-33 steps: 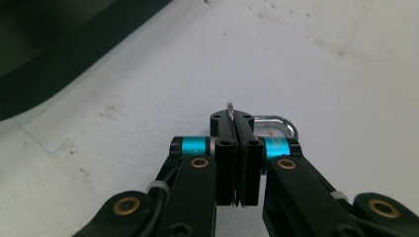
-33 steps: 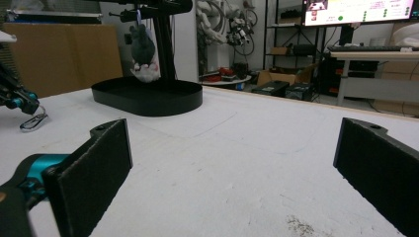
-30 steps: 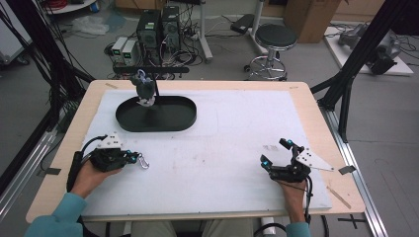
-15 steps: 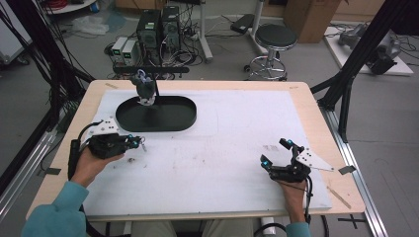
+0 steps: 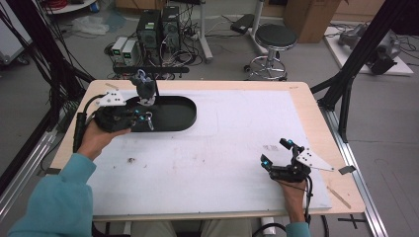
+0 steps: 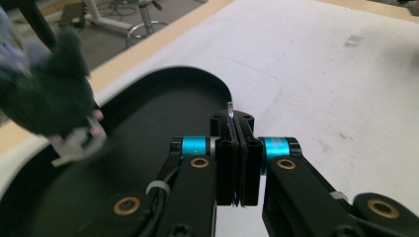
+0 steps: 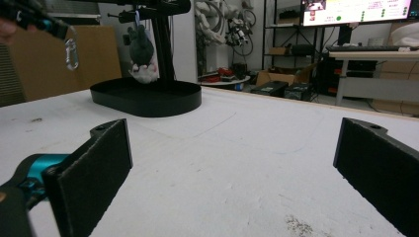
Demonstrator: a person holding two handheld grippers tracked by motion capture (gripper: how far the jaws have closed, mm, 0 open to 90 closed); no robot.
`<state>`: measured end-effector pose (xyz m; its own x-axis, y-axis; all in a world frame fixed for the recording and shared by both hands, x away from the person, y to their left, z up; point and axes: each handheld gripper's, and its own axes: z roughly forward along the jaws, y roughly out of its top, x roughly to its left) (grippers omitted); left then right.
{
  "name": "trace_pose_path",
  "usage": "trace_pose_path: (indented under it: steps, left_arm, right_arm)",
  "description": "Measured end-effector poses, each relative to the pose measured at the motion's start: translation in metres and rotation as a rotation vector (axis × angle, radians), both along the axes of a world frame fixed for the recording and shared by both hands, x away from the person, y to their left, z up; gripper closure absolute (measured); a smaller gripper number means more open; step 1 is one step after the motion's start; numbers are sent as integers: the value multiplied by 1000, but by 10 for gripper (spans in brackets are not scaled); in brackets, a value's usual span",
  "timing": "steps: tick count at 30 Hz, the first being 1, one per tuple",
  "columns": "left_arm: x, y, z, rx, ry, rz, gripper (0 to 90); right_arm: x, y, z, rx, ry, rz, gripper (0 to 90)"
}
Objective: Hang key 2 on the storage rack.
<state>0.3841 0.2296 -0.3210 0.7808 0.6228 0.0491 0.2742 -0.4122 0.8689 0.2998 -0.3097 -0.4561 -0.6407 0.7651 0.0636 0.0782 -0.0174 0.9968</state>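
A black oval tray (image 5: 175, 116) with an upright stand (image 7: 165, 44) sits at the table's far left. A dark plush toy (image 5: 145, 89) hangs from the stand's crossbar, tilted and blurred in the left gripper view (image 6: 47, 98). My left gripper (image 5: 143, 118) hovers over the tray's left part, just in front of the toy, shut on a small metal clip (image 6: 230, 107). The right gripper view shows that clip (image 7: 71, 53) dangling below the left gripper. My right gripper (image 5: 275, 152) rests near the front right of the table, open with nothing between its jaws.
A white mat (image 5: 222, 148) covers most of the wooden table (image 5: 306, 98). Computer boxes (image 5: 158, 24) and a stool (image 5: 274, 37) stand on the floor beyond the far edge. Black frame legs (image 5: 356, 54) rise at the right.
My left gripper has moved from the front left of the mat away and rightward to the tray, with the clip in it. The right gripper has stayed put.
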Motion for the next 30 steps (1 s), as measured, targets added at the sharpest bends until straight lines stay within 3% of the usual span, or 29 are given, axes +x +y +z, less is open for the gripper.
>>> trace_pose_path:
  steps: [6, 11, 21, 30]
  left_arm:
    - [20, -12, 29, 10, -29, -7, 883]
    - [37, -19, 44, 8, -35, 1, 883]
    - [66, -16, 53, 15, -16, 40, 883]
    - [81, -14, 55, 27, 2, 58, 883]
  right_arm:
    - [0, 0, 0, -2, -2, 1, 7]
    - [0, 0, 0, 4, -7, -2, 7]
    - [0, 0, 0, 3, -8, 2, 7]
    - [0, -1, 0, 0, -13, -4, 7]
